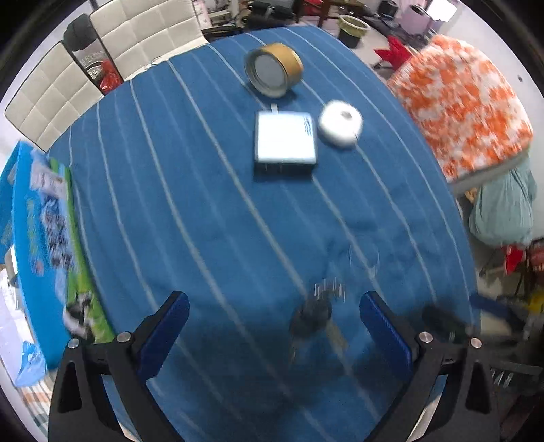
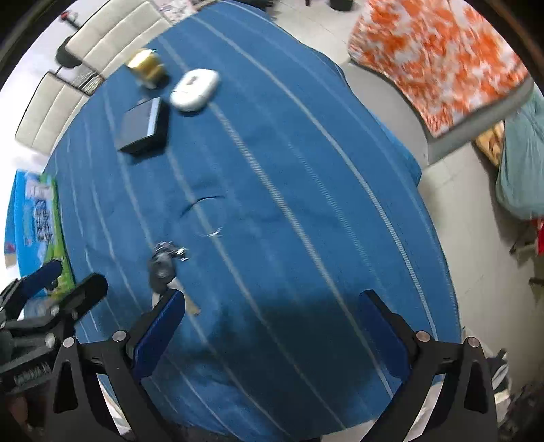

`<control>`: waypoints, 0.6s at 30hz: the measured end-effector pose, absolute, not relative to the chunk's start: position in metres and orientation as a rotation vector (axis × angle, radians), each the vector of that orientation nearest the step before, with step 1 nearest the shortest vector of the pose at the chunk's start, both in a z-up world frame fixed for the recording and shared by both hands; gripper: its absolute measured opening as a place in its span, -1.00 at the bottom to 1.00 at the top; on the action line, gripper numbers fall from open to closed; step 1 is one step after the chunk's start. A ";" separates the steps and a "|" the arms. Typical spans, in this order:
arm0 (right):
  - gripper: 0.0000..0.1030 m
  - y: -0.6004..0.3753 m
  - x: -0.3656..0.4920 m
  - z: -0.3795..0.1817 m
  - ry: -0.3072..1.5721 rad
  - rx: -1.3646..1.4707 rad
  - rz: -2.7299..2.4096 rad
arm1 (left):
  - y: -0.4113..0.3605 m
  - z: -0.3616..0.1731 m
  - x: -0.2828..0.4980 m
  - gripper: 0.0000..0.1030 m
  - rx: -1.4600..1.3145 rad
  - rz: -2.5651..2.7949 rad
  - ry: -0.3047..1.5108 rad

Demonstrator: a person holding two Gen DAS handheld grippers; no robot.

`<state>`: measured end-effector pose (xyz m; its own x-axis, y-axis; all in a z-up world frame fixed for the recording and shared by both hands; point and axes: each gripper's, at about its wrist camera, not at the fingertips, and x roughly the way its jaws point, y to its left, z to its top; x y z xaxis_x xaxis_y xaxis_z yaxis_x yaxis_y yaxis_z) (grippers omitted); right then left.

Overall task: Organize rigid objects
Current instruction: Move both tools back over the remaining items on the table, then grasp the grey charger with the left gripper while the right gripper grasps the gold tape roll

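On the blue striped tablecloth (image 1: 190,217) lie a gold round tin (image 1: 273,69), a white flat box (image 1: 285,142) and a white round disc (image 1: 340,123) at the far end. A blurred dark key bunch (image 1: 311,318) lies between my left gripper's (image 1: 273,326) open fingers, below them. In the right wrist view the tin (image 2: 145,66), the box (image 2: 142,127), the disc (image 2: 194,89) and the keys (image 2: 163,267) show. My right gripper (image 2: 272,326) is open and empty, with the keys just beyond its left finger. The left gripper (image 2: 64,282) shows at the left edge.
A blue and green package (image 1: 47,238) lies at the table's left edge. White padded chairs (image 1: 142,30) stand behind the table. An orange patterned cover (image 1: 465,105) and a teal bag (image 1: 503,204) are off the right side. The right gripper (image 1: 476,326) shows blurred at lower right.
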<state>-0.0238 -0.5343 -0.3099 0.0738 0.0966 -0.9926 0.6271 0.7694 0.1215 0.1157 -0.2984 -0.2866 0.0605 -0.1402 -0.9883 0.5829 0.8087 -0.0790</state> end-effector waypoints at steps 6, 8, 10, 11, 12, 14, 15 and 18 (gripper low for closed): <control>1.00 -0.566 0.007 -0.319 1.428 0.652 -0.454 | -0.339 -0.297 0.171 1.00 0.381 -0.534 1.383; 1.00 -0.577 0.023 -0.319 1.409 0.653 -0.465 | -0.353 -0.305 0.183 1.00 0.404 -0.532 1.387; 1.00 -0.587 0.040 -0.319 1.400 0.644 -0.476 | -0.364 -0.314 0.191 1.00 0.416 -0.541 1.401; 1.00 -0.592 0.048 -0.318 1.395 0.638 -0.478 | -0.369 -0.320 0.194 0.99 0.426 -0.544 1.406; 1.00 -0.597 0.055 -0.317 1.391 0.635 -0.479 | -0.374 -0.324 0.197 0.96 0.433 -0.548 1.407; 1.00 -0.605 0.067 -0.317 1.390 0.625 -0.480 | -0.381 -0.335 0.199 0.50 0.443 -0.565 1.422; 1.00 -0.608 0.071 -0.317 1.390 0.622 -0.481 | -0.382 -0.341 0.201 0.11 0.447 -0.568 1.445; 1.00 -0.615 0.087 -0.317 1.384 0.627 -0.467 | -0.381 -0.345 0.203 0.10 0.407 -0.583 1.462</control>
<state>0.0865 -0.6152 -0.3172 0.1402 0.0562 -0.9885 0.6435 0.7536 0.1341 0.2029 -0.3805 -0.3448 0.0117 -0.1204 -0.9927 0.5957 0.7982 -0.0898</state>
